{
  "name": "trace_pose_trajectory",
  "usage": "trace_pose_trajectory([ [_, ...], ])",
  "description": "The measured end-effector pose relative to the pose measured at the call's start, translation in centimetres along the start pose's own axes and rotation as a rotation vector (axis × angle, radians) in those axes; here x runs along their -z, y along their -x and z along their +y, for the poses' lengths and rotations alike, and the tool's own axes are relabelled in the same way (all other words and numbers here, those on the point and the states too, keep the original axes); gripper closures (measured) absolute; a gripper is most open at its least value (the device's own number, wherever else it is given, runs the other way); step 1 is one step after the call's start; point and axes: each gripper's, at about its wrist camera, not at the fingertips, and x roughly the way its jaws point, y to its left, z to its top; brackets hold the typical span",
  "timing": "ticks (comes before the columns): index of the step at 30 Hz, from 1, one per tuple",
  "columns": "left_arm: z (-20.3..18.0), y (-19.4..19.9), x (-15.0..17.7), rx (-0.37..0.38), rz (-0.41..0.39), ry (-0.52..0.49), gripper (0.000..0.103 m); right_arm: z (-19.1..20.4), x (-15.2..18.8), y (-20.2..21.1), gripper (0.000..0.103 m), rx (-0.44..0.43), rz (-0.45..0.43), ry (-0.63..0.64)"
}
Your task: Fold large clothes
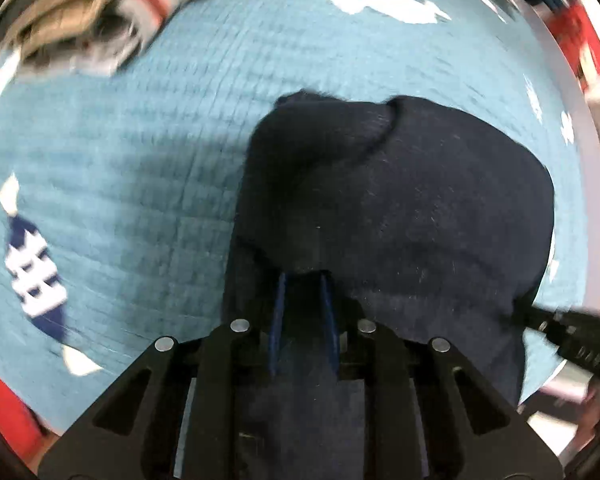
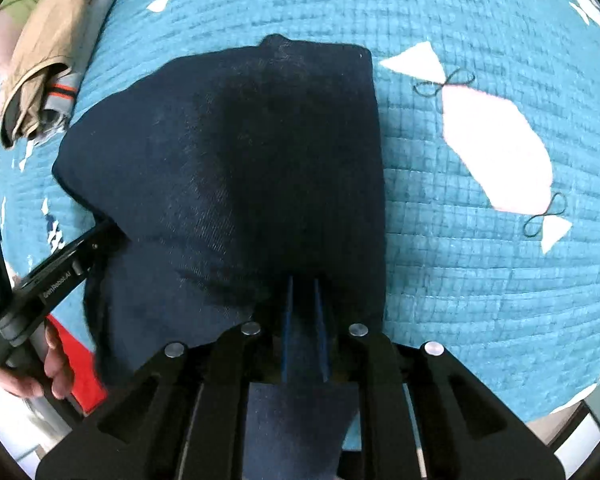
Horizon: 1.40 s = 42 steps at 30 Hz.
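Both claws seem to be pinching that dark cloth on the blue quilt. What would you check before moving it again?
1. Left gripper has cloth between its jaws: ok.
2. Right gripper has cloth between its jaws: ok.
3. Dark navy garment lies smooth: not ok, its far edge is bunched.
4. Bare blue quilt beside the garment: ok.
5. Pile of other clothes apart from the garment: ok.
6. How many layers each gripper holds: cannot tell.
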Motion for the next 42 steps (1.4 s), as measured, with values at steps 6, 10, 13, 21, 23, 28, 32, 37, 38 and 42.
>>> trace_pose_trajectory([
  [6,-1.8,4.5,-2.2,0.045,-0.099,-0.01,0.084,-1.6,-1.9,8.0,0.088,-0.025,-0.181,0.009],
  [10,-2.1,-1.0,-6.0,-0.004,-0.025,0.001,0.083,-3.2,-6.4,1.4,0.038,0.106,-0.067,0.013],
  [13,-1.2,-2.0,-6.4,-0.039,-0.005,-0.012,0.082,-6.1,-6.9,1.5,0.01,0.063,-0.027,-0.062],
  [21,-2.9,3.0,-7.6,-0.05,-0.104,-0.008,0.082,-4.8,-6.5,9.4,0.087,-0.077,-0.209,-0.051],
  [23,-3.2,1.4,-8.5,-0.044,-0.069,-0.001,0.083,-3.3,-7.5,7.6,0.094,-0.098,-0.135,-0.008],
  [28,-2.6,0.0,-9.2,-0.074,-0.027,-0.005,0.082,-2.4,-9.8,3.1,0.099,0.049,-0.073,-0.002],
  [32,-4.3,4.6,-8.2,-0.05,-0.111,-0.052,0.086,0.5,-7.9,7.9,0.097,-0.023,-0.151,0.067],
  [37,-6.7,2.9,-7.6,-0.013,-0.081,-0.101,0.086,2.9,-8.1,4.3,0.101,0.071,-0.106,0.135],
  [38,-6.4,0.7,-7.8,-0.037,-0.042,-0.084,0.089,2.5,-8.8,2.3,0.101,0.055,-0.086,0.105],
  [42,-6.4,1.6,-6.4,-0.019,-0.091,-0.107,0.09,0.5,-7.1,4.4,0.101,-0.053,-0.117,0.022],
])
